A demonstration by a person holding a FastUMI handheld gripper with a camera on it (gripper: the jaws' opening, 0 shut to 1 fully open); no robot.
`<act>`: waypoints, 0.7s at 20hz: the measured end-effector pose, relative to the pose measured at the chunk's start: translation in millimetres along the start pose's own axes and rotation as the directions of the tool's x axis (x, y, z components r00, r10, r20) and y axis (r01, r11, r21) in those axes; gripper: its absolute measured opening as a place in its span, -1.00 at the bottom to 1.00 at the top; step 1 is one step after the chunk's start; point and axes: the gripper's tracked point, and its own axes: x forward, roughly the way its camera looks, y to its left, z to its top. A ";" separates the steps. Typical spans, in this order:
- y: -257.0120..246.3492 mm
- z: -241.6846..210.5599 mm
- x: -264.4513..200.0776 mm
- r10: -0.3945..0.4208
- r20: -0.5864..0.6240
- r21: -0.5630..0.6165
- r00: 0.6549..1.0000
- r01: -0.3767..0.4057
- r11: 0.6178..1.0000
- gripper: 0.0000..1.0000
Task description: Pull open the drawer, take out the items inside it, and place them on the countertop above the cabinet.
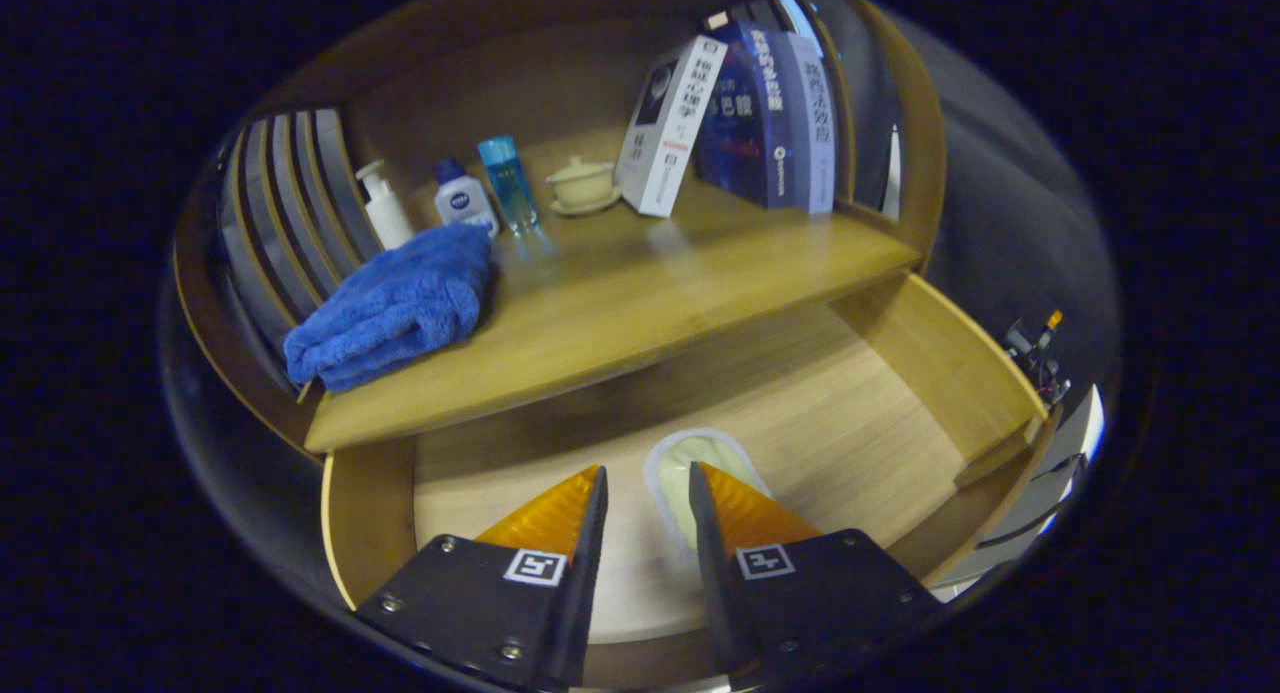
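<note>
Item: pale oval dish [690, 463] lying on the floor of the open drawer [880, 413], partly behind my right fingertip.
Claw: my gripper [645, 498] hangs over the drawer, fingers apart, gripping nothing.
Countertop [620, 303]: above the drawer, beyond my fingers.
On countertop: folded blue towel [395, 308], pump bottle [383, 208], small white bottle [463, 200], blue bottle [508, 183], lidded cup on saucer [582, 185], leaning books [735, 113].

The towel [390, 308] is blue; the drawer [880, 413] and countertop [640, 303] are light wood. The gripper [645, 483] has orange fingers [545, 518], parted, and the pouch [680, 468] between them is pale green.
</note>
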 end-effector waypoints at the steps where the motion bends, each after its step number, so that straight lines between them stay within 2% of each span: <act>1: -2.1 -7.5 5.3 -0.008 -0.033 -0.014 0.999 0.007 1.000 -0.05; 5: -17.3 -18.2 22.2 -0.041 -0.081 -0.121 0.996 0.031 0.992 -0.06; 7: -21.9 -16.6 24.0 -0.027 -0.080 -0.144 0.996 0.015 0.989 -0.06; 10: -20.9 -3.3 20.6 0.027 -0.028 -0.162 0.999 -0.031 0.986 -0.06; 14: -34.1 17.5 17.6 0.020 0.022 -0.232 1.000 -0.015 0.973 -0.06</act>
